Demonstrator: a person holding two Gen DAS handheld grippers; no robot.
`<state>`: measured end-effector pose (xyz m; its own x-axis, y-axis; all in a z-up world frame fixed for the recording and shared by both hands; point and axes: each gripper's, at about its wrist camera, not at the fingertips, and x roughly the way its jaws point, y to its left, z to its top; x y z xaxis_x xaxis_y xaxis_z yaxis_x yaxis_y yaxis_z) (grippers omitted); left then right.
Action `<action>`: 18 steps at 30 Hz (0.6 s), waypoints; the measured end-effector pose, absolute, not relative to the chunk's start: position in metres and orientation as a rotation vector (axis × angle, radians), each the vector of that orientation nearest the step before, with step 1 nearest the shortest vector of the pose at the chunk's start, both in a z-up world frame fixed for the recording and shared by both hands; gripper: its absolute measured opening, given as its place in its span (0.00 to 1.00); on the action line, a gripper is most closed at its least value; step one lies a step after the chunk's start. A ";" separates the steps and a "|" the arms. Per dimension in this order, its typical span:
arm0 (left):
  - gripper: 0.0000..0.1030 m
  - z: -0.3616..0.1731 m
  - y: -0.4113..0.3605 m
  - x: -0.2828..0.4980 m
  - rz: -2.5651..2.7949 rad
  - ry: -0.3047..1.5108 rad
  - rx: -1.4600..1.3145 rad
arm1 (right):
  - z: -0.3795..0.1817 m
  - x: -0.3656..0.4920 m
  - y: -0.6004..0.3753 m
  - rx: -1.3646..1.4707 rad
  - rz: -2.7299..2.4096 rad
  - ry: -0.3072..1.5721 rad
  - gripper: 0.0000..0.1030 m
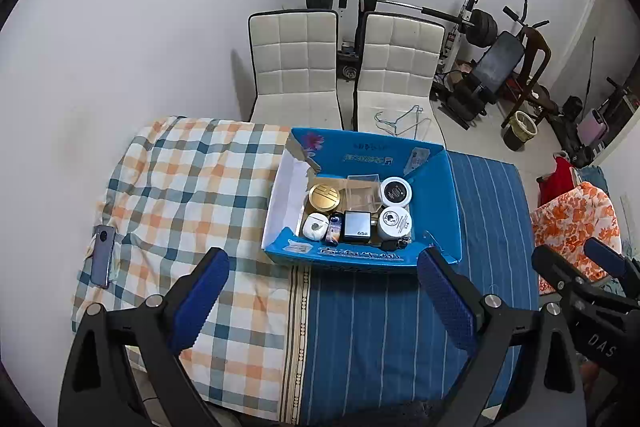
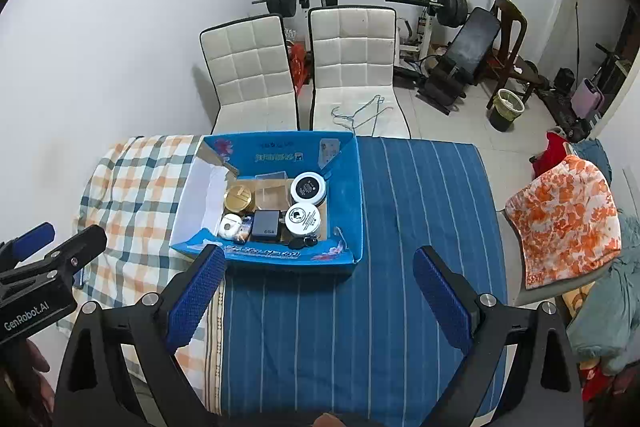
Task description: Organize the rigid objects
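A blue cardboard box (image 1: 440,203) (image 2: 348,195) stands on the table. Inside lie a gold round tin (image 1: 324,197) (image 2: 238,197), a clear plastic case (image 1: 362,193) (image 2: 272,193), two white round jars with black labels (image 1: 395,191) (image 2: 308,188), a black charger (image 1: 357,225) (image 2: 265,225), a white earbud case (image 1: 315,228) (image 2: 229,226) and a black key fob (image 2: 304,241). A phone (image 1: 103,255) lies on the checked cloth at left. My left gripper (image 1: 324,301) is open and empty, in front of the box. My right gripper (image 2: 320,301) is open and empty, also in front of it.
The table carries a checked cloth (image 1: 188,187) on the left and a blue striped cloth (image 2: 400,227) on the right. Two white chairs (image 1: 296,63) (image 2: 352,59) stand behind it, one with wire hangers. Gym equipment fills the back. A chair with orange cloth (image 2: 560,219) stands right.
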<state>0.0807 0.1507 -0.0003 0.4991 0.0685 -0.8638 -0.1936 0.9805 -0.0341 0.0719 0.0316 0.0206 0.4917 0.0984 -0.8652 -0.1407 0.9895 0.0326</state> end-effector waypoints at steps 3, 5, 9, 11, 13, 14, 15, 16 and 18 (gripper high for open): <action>0.94 -0.001 0.151 0.081 0.156 1.040 -0.133 | 0.023 0.071 0.030 -0.045 0.145 1.041 0.94; 0.94 0.002 0.151 0.076 0.158 1.038 -0.135 | 0.023 0.071 0.030 -0.041 0.146 1.042 0.94; 0.94 0.001 0.151 0.077 0.157 1.041 -0.135 | 0.026 0.070 0.029 -0.043 0.147 1.041 0.94; 0.94 0.001 0.152 0.077 0.156 1.041 -0.135 | 0.026 0.070 0.028 -0.046 0.145 1.037 0.94; 0.94 0.003 0.152 0.076 0.154 1.036 -0.136 | 0.026 0.070 0.029 -0.050 0.144 1.036 0.94; 0.94 0.001 0.154 0.080 0.152 1.039 -0.130 | 0.026 0.070 0.029 -0.050 0.146 1.035 0.94; 0.94 0.001 0.154 0.080 0.152 1.039 -0.132 | 0.026 0.070 0.029 -0.050 0.144 1.034 0.94; 0.94 0.001 0.154 0.079 0.151 1.039 -0.133 | 0.026 0.070 0.029 -0.049 0.146 1.034 0.94; 0.94 0.001 0.154 0.079 0.150 1.040 -0.131 | 0.027 0.070 0.028 -0.050 0.148 1.034 0.94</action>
